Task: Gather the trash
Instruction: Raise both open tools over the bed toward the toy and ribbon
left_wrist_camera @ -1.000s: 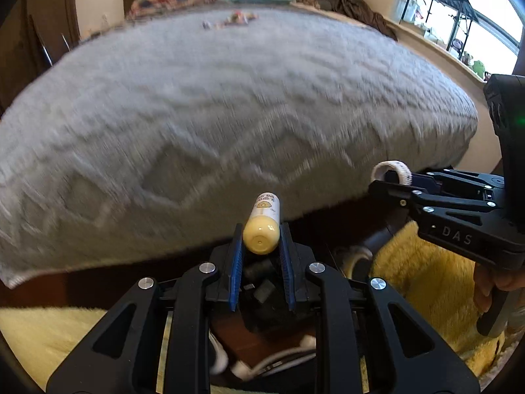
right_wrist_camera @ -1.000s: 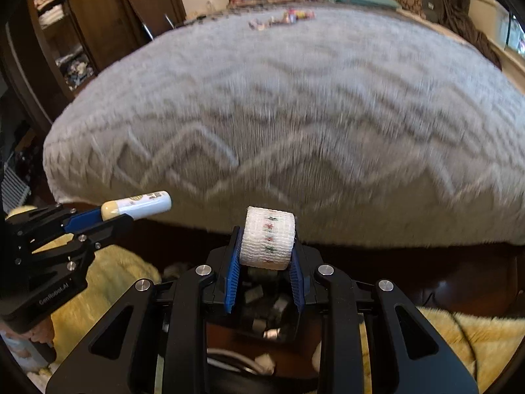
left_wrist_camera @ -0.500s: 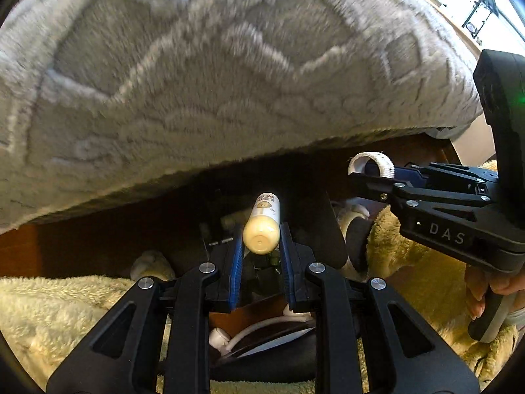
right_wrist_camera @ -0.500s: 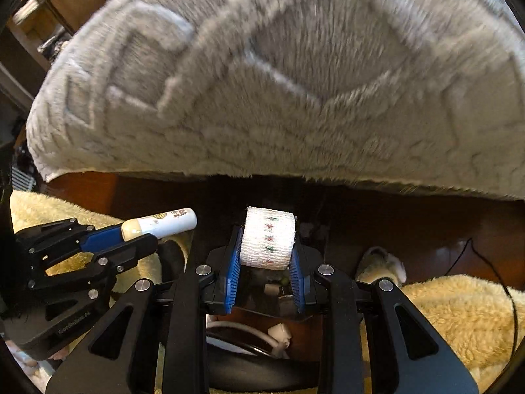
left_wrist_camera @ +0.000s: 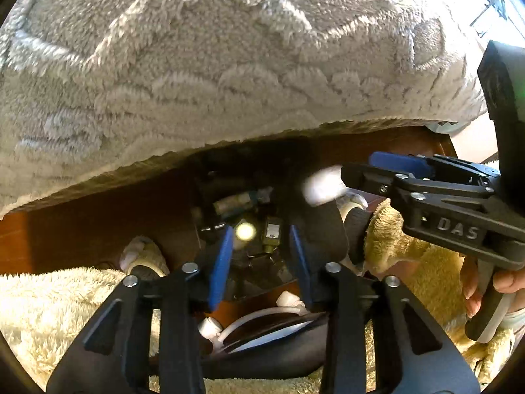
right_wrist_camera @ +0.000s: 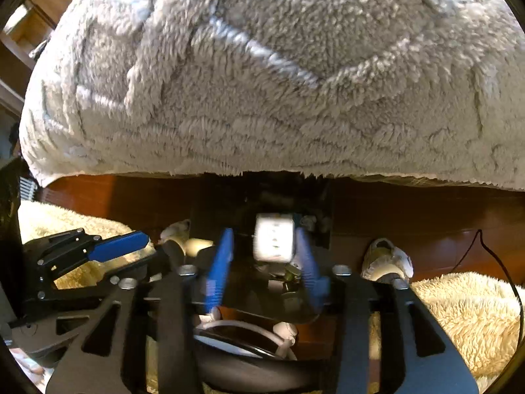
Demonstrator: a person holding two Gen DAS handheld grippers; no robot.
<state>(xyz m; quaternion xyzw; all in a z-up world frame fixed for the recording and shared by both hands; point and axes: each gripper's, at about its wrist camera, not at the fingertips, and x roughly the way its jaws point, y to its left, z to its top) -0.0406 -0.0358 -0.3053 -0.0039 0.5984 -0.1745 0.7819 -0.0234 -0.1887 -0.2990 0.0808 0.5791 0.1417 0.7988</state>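
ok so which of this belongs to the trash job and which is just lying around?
Job:
- yellow-capped tube, loose in the open left gripper
- white roll, loose in the open right gripper
- dark bin below both

Lying about:
- grey blanket
- cream rug
- slipper
- black cable

Grey plush blanket [right_wrist_camera: 262,82] fills the top, paler raised zigzag lines running across it. Cream shaggy rug [right_wrist_camera: 469,315] below, reddish-brown wood floor [right_wrist_camera: 426,216] between. Black hand-held gripper [left_wrist_camera: 259,249] frames, blue pads [left_wrist_camera: 220,262]. White roll [right_wrist_camera: 274,241], faint dotted print.
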